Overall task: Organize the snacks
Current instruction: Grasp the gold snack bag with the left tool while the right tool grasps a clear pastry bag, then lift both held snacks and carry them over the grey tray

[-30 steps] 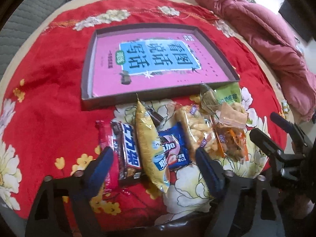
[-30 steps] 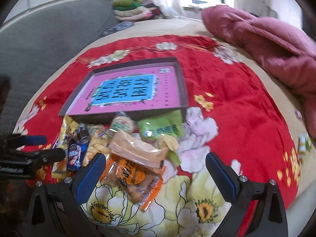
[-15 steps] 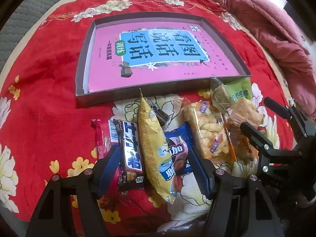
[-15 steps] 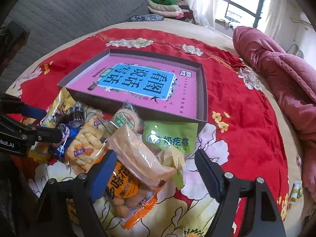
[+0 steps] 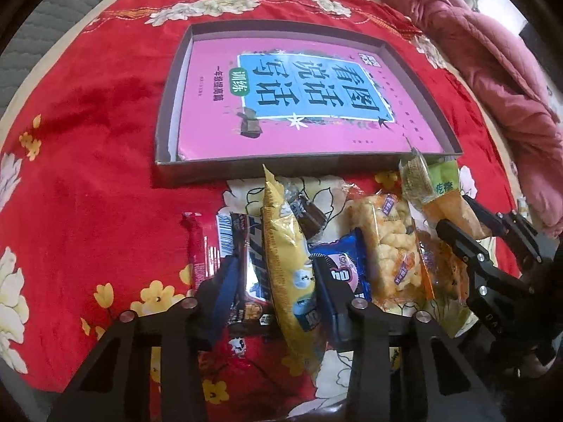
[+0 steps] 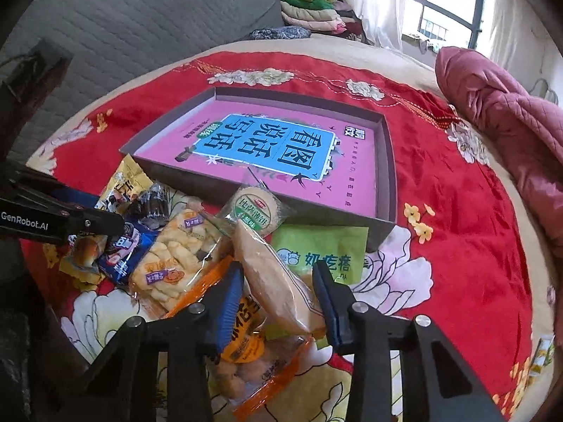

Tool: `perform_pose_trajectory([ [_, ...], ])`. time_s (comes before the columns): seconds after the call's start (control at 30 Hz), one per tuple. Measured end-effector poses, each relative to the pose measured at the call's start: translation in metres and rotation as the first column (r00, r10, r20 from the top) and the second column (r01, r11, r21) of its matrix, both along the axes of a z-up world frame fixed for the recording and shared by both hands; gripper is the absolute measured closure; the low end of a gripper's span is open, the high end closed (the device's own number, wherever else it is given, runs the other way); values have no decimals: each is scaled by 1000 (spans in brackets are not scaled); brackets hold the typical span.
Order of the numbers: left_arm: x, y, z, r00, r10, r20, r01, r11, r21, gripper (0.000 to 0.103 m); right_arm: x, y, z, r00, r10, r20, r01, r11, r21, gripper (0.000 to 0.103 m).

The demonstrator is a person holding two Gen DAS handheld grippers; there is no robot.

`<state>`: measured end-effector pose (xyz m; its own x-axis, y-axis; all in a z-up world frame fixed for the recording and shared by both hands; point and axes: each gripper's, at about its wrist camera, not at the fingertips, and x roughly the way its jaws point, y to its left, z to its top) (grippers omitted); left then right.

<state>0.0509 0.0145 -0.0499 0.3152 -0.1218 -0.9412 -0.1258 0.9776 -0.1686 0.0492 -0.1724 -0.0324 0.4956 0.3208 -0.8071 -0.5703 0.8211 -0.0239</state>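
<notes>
The snacks lie in a row on a red flowered blanket (image 5: 88, 147), just near of a shallow box (image 5: 169, 133) with a pink book (image 5: 309, 105) in it. From the left: a red bar (image 5: 198, 249), a dark bar (image 5: 242, 246), a yellow bag (image 5: 285, 253), a blue cookie pack (image 5: 346, 263), a clear puff pack (image 5: 387, 242).

The left gripper (image 5: 278, 277) has just been closing; its jaws straddle the dark bar and yellow bag, and whether the pads press them I cannot tell.

Further right, the right gripper (image 6: 278, 292) has also been closing, around a pale bread pack (image 6: 278, 281) lying on an orange pack (image 6: 246, 348); pad contact is unclear. A green pouch (image 6: 323, 249) and a round biscuit (image 6: 257, 207) lie just beyond.

A pink quilt (image 6: 499, 116) is far right.
</notes>
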Motion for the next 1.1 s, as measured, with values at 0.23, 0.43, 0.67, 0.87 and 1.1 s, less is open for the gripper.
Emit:
perform_pose_trajectory([
  [0.23, -5, 8, 7, 1000, 10, 10, -10, 999, -44, 68, -1, -8, 4, 999, -14, -31, 16, 998, 68, 67],
  [0.43, -10, 22, 11, 999, 35, 13, -34, 994, -105, 68, 0, -10, 4, 999, -20, -45, 23, 996, 87, 68],
  [0.67, -16, 28, 15, 998, 54, 27, -50, 991, -124, 80, 1, -13, 6, 998, -34, -45, 38, 995, 92, 68],
  [0.87, -22, 32, 24, 996, 58, 63, -49, 989, -139, 89, -2, -18, 9, 998, -47, -47, 52, 992, 114, 71],
  [1.1, -26, 34, 36, 993, 49, 104, -32, 986, -163, 90, -9, -21, 20, 999, -37, -35, 42, 986, 161, 83],
])
